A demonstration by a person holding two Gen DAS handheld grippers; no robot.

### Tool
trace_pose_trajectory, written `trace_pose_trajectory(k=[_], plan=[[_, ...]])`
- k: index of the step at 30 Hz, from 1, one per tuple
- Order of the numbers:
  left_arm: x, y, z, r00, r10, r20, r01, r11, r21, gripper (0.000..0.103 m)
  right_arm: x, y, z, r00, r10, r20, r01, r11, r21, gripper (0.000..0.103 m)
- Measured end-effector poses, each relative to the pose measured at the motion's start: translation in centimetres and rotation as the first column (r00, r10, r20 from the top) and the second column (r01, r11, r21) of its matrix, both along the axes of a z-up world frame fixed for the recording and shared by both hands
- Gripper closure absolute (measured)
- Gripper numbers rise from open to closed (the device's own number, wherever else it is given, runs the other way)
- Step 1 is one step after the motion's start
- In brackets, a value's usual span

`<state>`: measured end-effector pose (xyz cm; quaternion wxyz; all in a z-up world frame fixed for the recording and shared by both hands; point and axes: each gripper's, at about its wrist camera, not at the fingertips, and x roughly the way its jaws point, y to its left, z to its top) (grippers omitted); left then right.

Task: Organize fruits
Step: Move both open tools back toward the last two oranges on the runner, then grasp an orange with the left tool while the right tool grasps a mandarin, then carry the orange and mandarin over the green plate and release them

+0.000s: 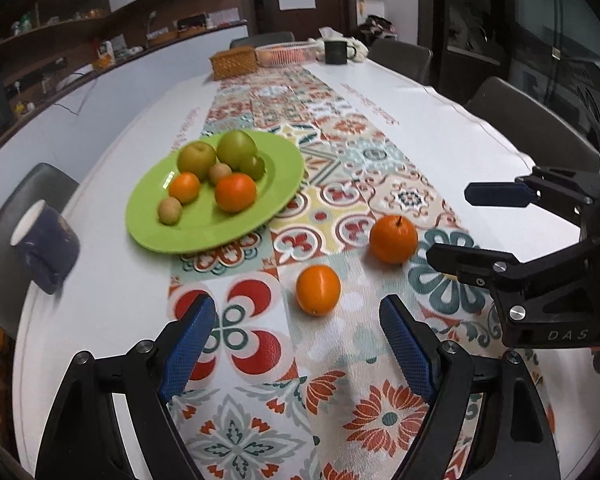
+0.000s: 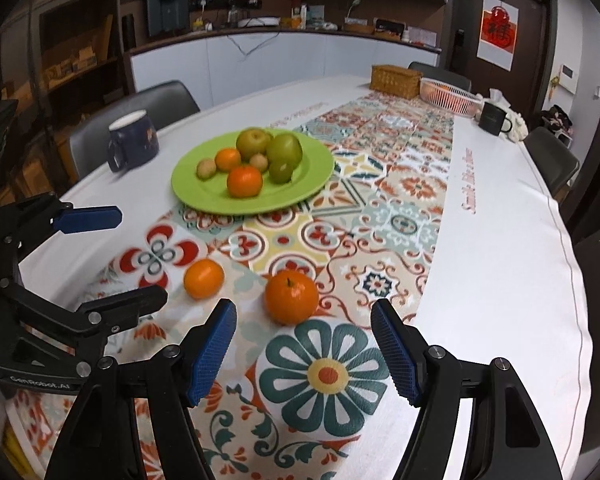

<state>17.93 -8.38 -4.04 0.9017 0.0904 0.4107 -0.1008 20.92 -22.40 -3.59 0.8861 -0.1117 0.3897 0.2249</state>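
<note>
A green plate [image 1: 276,196] [image 2: 312,184] on the patterned runner holds several fruits: green pears, two oranges and small brown fruits. Two oranges lie loose on the runner: a smooth one [image 1: 318,290] [image 2: 203,278] and one with a stem [image 1: 393,238] [image 2: 291,297]. My left gripper [image 1: 296,344] is open and empty, just short of the smooth orange; it shows at the left of the right wrist view [image 2: 136,256]. My right gripper [image 2: 304,344] is open and empty, just short of the stemmed orange; it shows at the right of the left wrist view [image 1: 456,224].
A dark blue mug [image 1: 46,250] [image 2: 134,140] stands left of the plate. At the table's far end are a wicker box [image 1: 234,62] [image 2: 394,80], a pink wire basket [image 1: 286,54] [image 2: 450,96] and a dark mug [image 1: 336,51] [image 2: 494,118]. Grey chairs surround the table.
</note>
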Motion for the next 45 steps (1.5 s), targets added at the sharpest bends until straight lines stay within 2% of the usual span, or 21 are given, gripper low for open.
trace_pose_trajectory(k=[5, 11, 17, 20, 22, 24, 25, 35, 45], plan=[[1.0, 0.1, -1.5, 0.999, -0.032, -0.041, 0.031, 0.999, -0.029, 0.019, 0.9, 0.6, -1.5, 0.999, 0.014, -0.033, -0.015, 0.999, -0.03, 0.033], [2.7, 0.3, -2.7, 0.997, -0.025, -0.076, 0.022, 0.999, -0.043, 0.023, 2.1, 1.3, -3.2, 0.997, 0.02, -0.068, -0.023, 0.999, -0.035, 0.033], [3.5, 0.4, -2.8, 0.996, -0.023, -0.086, 0.017, 0.997, -0.069, 0.038, 3.1, 1.7, -3.8, 0.996, 0.007, -0.084, -0.009, 1.0, -0.018, 0.042], [3.9, 0.1, -2.9, 0.994, -0.035, -0.102, 0.026, 0.996, -0.088, 0.048, 3.5, 1.8, -4.0, 0.996, 0.004, -0.092, -0.005, 1.0, -0.005, 0.047], [4.0, 0.0, -3.0, 0.993, -0.044, -0.113, 0.032, 0.994, -0.106, 0.059, 3.7, 1.9, -4.1, 0.995, 0.004, -0.101, -0.004, 1.0, 0.005, 0.05], [4.2, 0.0, -3.2, 0.99, -0.052, -0.128, 0.037, 0.992, -0.121, 0.07, 3.7, 1.9, -4.2, 0.994, 0.002, -0.108, 0.0, 1.0, 0.019, 0.057], [4.4, -0.1, -3.3, 0.989, -0.055, -0.135, 0.037, 0.991, -0.128, 0.072, 3.7, 1.9, -4.2, 0.993, 0.006, -0.114, -0.002, 0.999, 0.032, 0.059], [3.7, 0.2, -2.6, 0.992, -0.034, -0.12, 0.017, 0.99, -0.137, 0.072, 3.2, 1.9, -3.9, 0.995, -0.023, -0.094, 0.026, 0.999, 0.036, 0.061], [2.0, 0.8, 0.0, 0.998, -0.014, -0.066, 0.005, 0.991, -0.135, 0.072, 1.5, 2.2, -1.5, 0.999, -0.031, -0.036, 0.034, 0.998, 0.061, 0.061]])
